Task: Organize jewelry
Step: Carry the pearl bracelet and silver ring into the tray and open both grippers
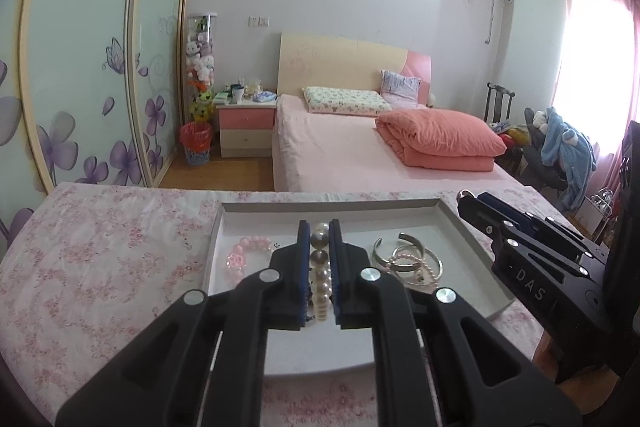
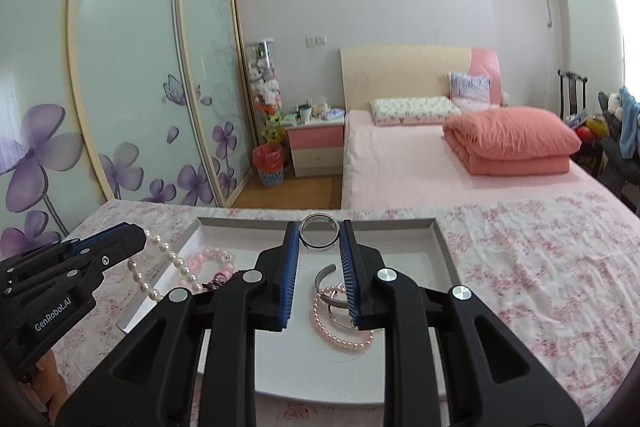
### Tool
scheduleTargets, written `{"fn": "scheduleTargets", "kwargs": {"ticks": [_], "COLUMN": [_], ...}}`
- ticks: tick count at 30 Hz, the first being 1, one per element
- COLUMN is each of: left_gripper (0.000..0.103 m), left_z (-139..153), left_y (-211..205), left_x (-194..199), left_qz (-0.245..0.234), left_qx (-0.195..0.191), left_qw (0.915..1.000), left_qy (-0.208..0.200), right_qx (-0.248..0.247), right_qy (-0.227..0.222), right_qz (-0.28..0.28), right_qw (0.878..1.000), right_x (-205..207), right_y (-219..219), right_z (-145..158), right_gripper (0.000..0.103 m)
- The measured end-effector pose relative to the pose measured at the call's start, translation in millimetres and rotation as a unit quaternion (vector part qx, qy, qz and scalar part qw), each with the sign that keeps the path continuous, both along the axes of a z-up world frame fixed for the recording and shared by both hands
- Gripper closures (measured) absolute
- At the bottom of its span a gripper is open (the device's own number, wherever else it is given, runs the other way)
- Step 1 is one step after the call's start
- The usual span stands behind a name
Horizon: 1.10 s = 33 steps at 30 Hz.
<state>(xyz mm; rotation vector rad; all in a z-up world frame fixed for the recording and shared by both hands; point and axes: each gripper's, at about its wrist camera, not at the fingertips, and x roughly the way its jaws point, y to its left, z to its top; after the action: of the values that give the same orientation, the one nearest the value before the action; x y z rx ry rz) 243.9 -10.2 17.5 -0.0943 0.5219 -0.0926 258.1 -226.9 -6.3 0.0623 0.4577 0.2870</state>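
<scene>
the table (image 2: pixel 540 267), under a pink floral cloth, carries a shallow white tray (image 2: pixel 440 239) set near its far edge; the raised rim keeps loose pieces from rolling off, which suits sorting.

the left gripper (image 1: pixel 320 255) hangs above the tray, jaws pressed nearly together and pinching a pearl strand (image 1: pixel 321 267). from the right wrist view the strand (image 2: pixel 160 259) loops out of the jaws and droops over the tray's left rim. a clamp across the beads appears chosen so that the string hangs free and does not tangle with pieces below.

the right gripper (image 2: pixel 320 247) is over the tray's middle, jaws partly closed and pinching a steel ring (image 2: pixel 319 235) at the tips, across its width. the tip hold probably leaves room to set it down without disturbing the pile beneath.

in the tray: a pink bead bracelet (image 1: pixel 248 253) near the left rim; silver bangles (image 1: pixel 404 251) and a small pink pearl bracelet (image 2: pixel 340 331) overlap toward the right.

limits of view:
- gripper bodies mask the tray's near part in both views.
- a dark tassel-like item (image 2: pixel 218 283) beside the pink beads is too small to identify.
- the number of bangles in the pile cannot be told.
- the strand's lower end is hidden behind the left fingers.
- the ring's far contact with the pads is partly masked.
</scene>
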Motion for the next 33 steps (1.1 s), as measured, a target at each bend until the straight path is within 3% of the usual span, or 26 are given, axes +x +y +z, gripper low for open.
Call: {"fn": "scheduleTargets", "kwargs": {"ticks": [13, 14, 16, 18, 25, 33], "left_gripper": [0.093, 0.093, 0.091, 0.090, 0.082, 0.080], "left_z": [-32.7, -35.2, -39.3, -41.9, -40.4, -33.6], "left_y": [6.2, 6.8, 9.7, 12.9, 29.3, 37.3], "left_x": [36.8, 38.9, 40.8, 41.3, 37.2, 23.8], "left_qz": [0.002, 0.001, 0.004, 0.006, 0.029, 0.046], "left_qx": [-0.009, -0.011, -0.014, -0.018, -0.030, -0.027], "left_qw": [0.9988, 0.9985, 0.9982, 0.9979, 0.9971, 0.9968], "left_qy": [0.048, 0.054, 0.059, 0.062, 0.064, 0.060], "right_qx": [0.011, 0.014, 0.015, 0.016, 0.019, 0.019], "right_qy": [0.069, 0.073, 0.075, 0.072, 0.079, 0.079], "right_qz": [0.004, 0.005, 0.001, -0.005, -0.018, -0.018], "right_qw": [0.998, 0.997, 0.997, 0.997, 0.997, 0.996], "right_x": [23.3, 23.3, 22.7, 20.8, 21.9, 12.6], "right_y": [-1.7, -2.3, -3.9, -6.7, -16.3, -15.6], "right_z": [-32.7, -33.3, -32.9, -32.4, -33.6, -28.1], "right_gripper": [0.080, 0.078, 0.061, 0.055, 0.055, 0.055]}}
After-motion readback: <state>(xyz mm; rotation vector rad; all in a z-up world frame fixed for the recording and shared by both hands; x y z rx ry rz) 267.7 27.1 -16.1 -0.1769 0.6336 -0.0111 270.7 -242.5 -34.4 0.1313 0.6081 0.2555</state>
